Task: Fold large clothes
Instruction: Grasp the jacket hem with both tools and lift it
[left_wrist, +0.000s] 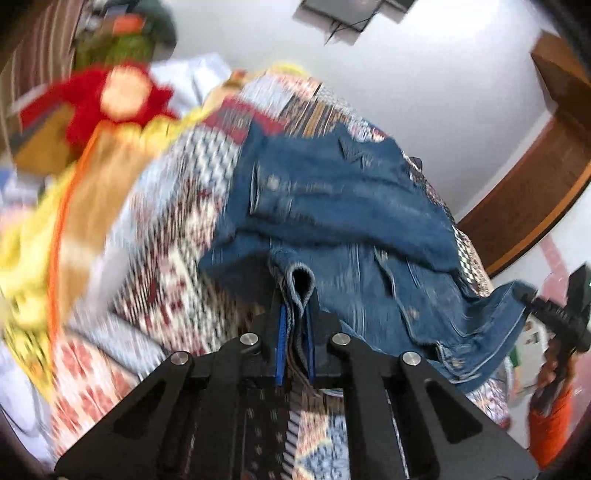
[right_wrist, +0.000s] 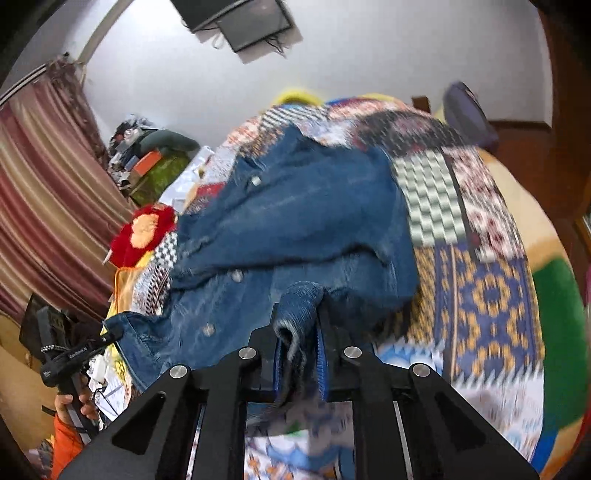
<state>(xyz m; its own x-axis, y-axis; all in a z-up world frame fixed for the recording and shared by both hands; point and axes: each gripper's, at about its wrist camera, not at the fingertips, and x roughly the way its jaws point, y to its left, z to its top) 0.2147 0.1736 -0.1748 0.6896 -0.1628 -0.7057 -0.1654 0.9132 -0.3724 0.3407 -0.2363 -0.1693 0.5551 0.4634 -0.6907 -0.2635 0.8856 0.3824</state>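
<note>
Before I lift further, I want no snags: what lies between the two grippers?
Only the denim jacket spans from the left gripper to the right gripper, seen in the right wrist view; both are shut on it.

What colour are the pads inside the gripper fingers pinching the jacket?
Blue. The pads show best in the left wrist view, clamped on the denim jacket.

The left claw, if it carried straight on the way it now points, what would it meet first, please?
The left claw is shut on a denim hem; straight ahead lies the rest of the denim jacket, probably first, spread on the patterned bedspread. Blur leaves depth unclear.
</note>
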